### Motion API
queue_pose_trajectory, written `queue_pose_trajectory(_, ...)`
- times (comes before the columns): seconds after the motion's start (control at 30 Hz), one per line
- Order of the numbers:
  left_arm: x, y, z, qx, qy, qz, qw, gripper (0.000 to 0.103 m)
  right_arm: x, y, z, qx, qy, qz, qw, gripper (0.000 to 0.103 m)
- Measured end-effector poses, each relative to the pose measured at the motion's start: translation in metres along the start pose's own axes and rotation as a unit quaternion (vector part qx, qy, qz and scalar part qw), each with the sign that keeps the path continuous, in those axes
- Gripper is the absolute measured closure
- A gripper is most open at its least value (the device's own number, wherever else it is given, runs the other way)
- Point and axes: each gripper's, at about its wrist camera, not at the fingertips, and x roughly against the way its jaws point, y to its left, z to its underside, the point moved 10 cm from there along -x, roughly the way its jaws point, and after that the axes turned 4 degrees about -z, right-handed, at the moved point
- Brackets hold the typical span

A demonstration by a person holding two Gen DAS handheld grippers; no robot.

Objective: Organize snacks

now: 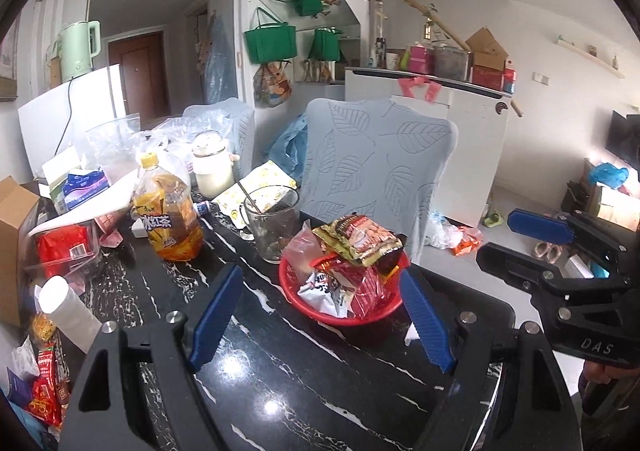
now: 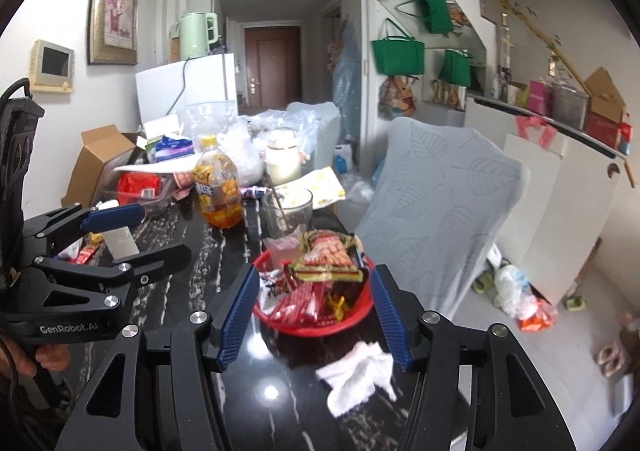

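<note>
A red basket (image 1: 296, 303) (image 2: 320, 327) stands on the black marble table (image 1: 280, 391), heaped with snack packets. A gold and green peanut packet (image 1: 360, 239) (image 2: 328, 257) lies on top of the heap. My left gripper (image 1: 322, 317) is open just short of the basket, with nothing between its blue fingers. My right gripper (image 2: 316, 317) is also open and empty, a little back from the basket. Each shows in the other's view: the right gripper (image 1: 496, 235) at the right, the left gripper (image 2: 166, 231) at the left. More loose snack packets (image 1: 44, 391) lie at the table's near left.
An iced tea bottle (image 1: 168, 219), a glass mug with a spoon (image 1: 272, 227) and a clear tub holding a red packet (image 1: 64, 251) stand behind and left of the basket. A crumpled tissue (image 2: 356, 375) lies near the front. A leaf-patterned chair (image 1: 380, 163) is at the table's right.
</note>
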Motion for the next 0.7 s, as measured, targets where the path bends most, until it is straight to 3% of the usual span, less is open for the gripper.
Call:
queue_pose_trajectory(0.23,-0.001,0.001,0.006,0.005,0.0,0.02,0.9998,0.023,0.006,0.009,0.014,-0.009,0.013,0.005,1.0,0.044)
queue_pose_trajectory(0.7,0.002,0.007,0.007,0.01,-0.001,0.015,0.9998,0.023,0.002,0.015,0.023,-0.016,0.031,0.002,0.999,0.044)
